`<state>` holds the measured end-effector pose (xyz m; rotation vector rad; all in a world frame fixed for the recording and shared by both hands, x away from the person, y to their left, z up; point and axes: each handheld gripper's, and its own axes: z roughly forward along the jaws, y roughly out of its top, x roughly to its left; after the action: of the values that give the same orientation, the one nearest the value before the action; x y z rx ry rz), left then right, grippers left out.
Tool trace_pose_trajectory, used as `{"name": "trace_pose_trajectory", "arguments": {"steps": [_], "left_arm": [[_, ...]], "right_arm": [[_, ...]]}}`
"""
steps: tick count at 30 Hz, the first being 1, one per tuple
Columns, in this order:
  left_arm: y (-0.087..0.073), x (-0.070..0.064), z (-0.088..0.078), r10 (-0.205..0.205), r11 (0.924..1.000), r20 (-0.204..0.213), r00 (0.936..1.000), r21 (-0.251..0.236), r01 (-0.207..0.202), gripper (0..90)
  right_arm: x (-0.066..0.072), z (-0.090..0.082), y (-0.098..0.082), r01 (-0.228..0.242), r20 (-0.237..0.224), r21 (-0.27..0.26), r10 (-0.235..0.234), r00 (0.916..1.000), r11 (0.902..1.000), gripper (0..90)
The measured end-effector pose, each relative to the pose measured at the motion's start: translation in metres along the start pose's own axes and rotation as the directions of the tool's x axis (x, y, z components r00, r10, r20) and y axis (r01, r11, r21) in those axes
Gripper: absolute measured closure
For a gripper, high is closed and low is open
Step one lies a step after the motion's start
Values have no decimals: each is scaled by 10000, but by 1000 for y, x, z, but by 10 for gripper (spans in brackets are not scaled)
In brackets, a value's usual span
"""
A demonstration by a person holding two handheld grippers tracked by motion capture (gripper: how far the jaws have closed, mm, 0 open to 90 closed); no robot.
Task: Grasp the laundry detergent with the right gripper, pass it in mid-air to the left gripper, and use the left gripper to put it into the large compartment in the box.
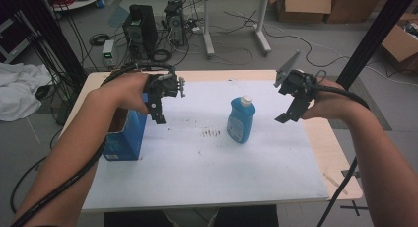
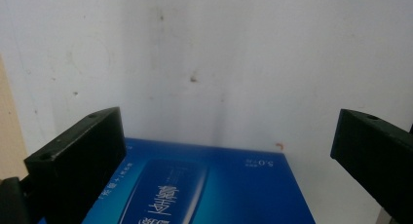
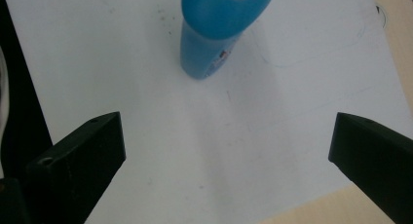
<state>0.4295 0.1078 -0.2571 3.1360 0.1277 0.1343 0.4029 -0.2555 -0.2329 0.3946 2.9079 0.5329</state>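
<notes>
Blue cardboard box: an open-topped blue cardboard box [image 1: 127,138] stands at the left edge of the surface, partly under the person's left forearm; in the left gripper view its printed blue face [image 2: 204,185] lies just below and between the jaws.
Left hand-held gripper: the black left hand-held gripper [image 1: 158,113] hangs above the box's right side, jaws pointing down toward the sheet; in its own view [image 2: 226,151] the jaws stand wide apart with nothing between them.
Surface: a light wooden surface [image 1: 340,158] covered for the most part by a white sheet [image 1: 207,172], which carries a small patch of brownish marks near the middle.
Blue bottle: a blue plastic bottle with a white cap [image 1: 241,119] stands upright on the sheet, right of centre, between the two grippers and touching neither; the right gripper view shows it [image 3: 219,34] ahead of the jaws, well apart from them.
Right hand-held gripper: the black right hand-held gripper [image 1: 288,116], with a grey three-cornered plate on top, is held above the sheet's right part, tilted toward the bottle; its jaws [image 3: 226,146] are spread wide and empty.
</notes>
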Motion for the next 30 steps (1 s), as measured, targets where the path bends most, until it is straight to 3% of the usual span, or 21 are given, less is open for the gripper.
{"name": "trace_pose_trajectory", "arguments": {"steps": [5,7,9,13,14,16,20,24,26,27,28,30], "left_arm": [[0,-6,-4,124,9999,-64,9999,-31,-124,1],[1,-9,-6,187,9998,-107,9998,-111,-189,0],[2,-11,-8,224,9996,-149,9996,-176,-227,0],[4,-16,-11,353,9993,-220,9991,-105,-356,1],[5,-16,-12,327,9994,-231,9992,-99,-330,1],[6,-18,-14,382,9992,-290,9988,-129,-386,1],[8,-24,-18,526,9985,-367,9979,-110,-530,1],[9,-28,-21,647,9978,-433,9970,-82,-652,1],[9,-30,-22,681,9976,-455,9966,-88,-685,1],[9,-31,-22,704,9974,-468,9964,-90,-709,1],[9,-32,-23,700,9975,-487,9964,-84,-705,1],[8,-34,-23,704,9974,-504,9962,-91,-710,1]], "right_arm": [[25,1,-16,-763,841,-1280,875,9926,9888,0],[35,7,-23,-1061,998,-1932,1272,9868,9754,0],[44,15,-31,-1401,982,-2587,1704,9805,9557,0],[58,39,-42,-1848,1242,-3803,2480,9608,9062,0],[60,43,-43,-1851,1264,-3943,2526,9593,9001,0],[63,56,-45,-2092,1278,-4304,2888,9488,8780,0],[63,84,-52,-2611,1045,-5194,3637,9256,8137,0],[59,112,-58,-3188,695,-5882,4392,8957,7433,0],[57,123,-59,-3307,639,-6108,4611,8851,7194,0],[56,128,-59,-3352,703,-6162,4736,8779,7127,0],[56,133,-58,-3344,720,-6189,4753,8769,7107,0],[55,141,-55,-3381,712,-6327,4871,8704,6967,0]]}}
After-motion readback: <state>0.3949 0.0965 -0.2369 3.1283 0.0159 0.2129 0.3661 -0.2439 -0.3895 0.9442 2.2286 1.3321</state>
